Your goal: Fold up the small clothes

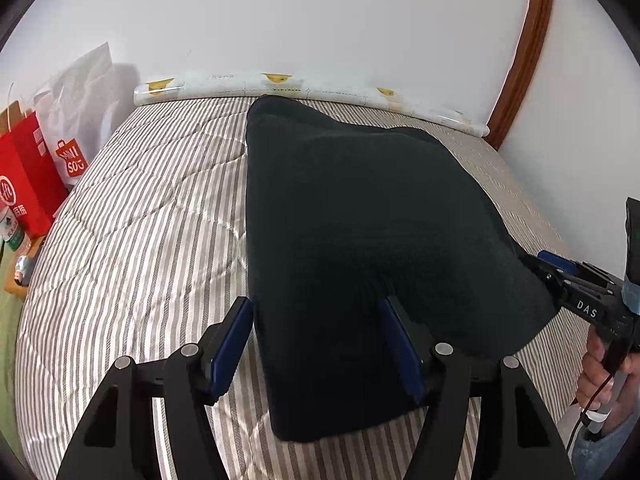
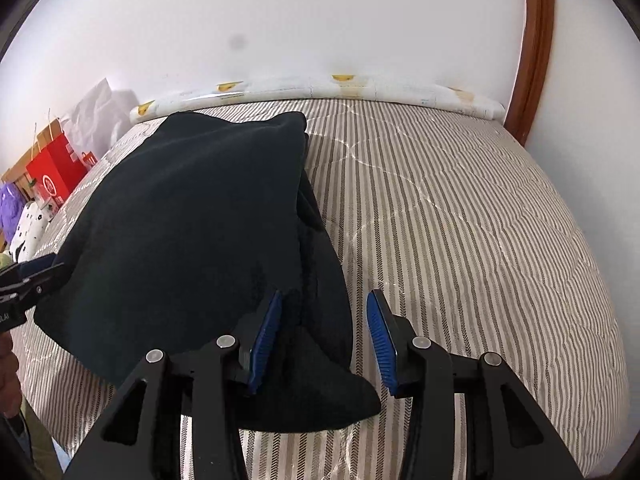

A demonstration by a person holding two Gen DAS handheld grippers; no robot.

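Observation:
A dark navy garment (image 1: 360, 220) lies folded on the striped bed (image 1: 140, 220). In the left wrist view my left gripper (image 1: 320, 328) stands open astride the garment's near left corner. Its left pad sits beside the cloth's edge and its right finger rests in the cloth. My right gripper (image 1: 538, 264) reaches the garment's right edge, held by a hand. In the right wrist view the right gripper (image 2: 324, 336) is open over the garment's (image 2: 180, 220) near right corner. Cloth lies against its left pad, while the right pad hangs free over the bed (image 2: 480, 220). The left gripper (image 2: 44, 268) touches the garment's left edge.
A white patterned roll (image 1: 312, 84) lies along the wall at the bed's far edge. Red and white shopping bags (image 1: 28, 176) stand left of the bed. A wooden door frame (image 1: 528, 52) rises at the far right. Bare striped bedding stretches right of the garment.

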